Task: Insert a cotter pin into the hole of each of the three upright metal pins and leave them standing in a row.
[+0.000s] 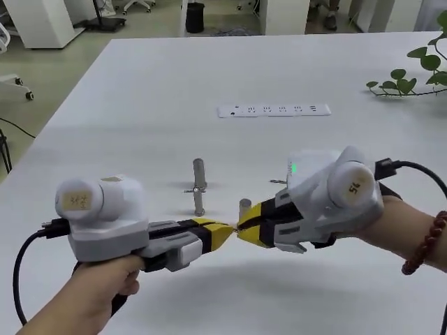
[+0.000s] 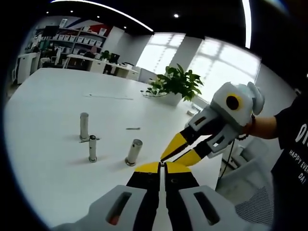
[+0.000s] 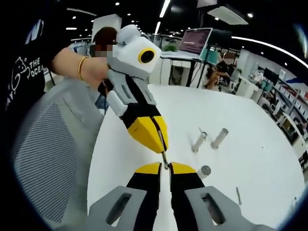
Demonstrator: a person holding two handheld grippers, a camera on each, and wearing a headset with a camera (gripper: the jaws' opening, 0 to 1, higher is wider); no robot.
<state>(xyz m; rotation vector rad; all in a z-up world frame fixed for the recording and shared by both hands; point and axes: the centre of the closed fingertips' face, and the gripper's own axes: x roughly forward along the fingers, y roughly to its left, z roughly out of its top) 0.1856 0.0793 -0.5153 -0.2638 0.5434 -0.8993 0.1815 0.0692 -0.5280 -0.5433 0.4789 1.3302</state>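
Three upright metal pins stand on the white table (image 1: pixel 140 125): a far pin (image 1: pixel 199 172), a nearer pin (image 1: pixel 199 203) with a cotter pin across it, and a third pin (image 1: pixel 244 207) just behind the gripper tips. My left gripper (image 1: pixel 222 234) and right gripper (image 1: pixel 242 230) meet tip to tip above the table. In the right gripper view a thin cotter pin (image 3: pixel 164 158) runs from the left gripper's (image 3: pixel 161 144) shut yellow tips into my right gripper (image 3: pixel 166 168). Both sets of jaws look shut on it. In the left gripper view my left gripper (image 2: pixel 162 166) touches the right gripper (image 2: pixel 166 158).
A loose cotter pin (image 1: pixel 278 182) lies on the table right of the pins. A white power strip (image 1: pixel 274 110) lies further back, and a plant (image 1: pixel 418 75) reaches in at the far right edge. A mesh chair (image 3: pixel 53 159) stands beside the table.
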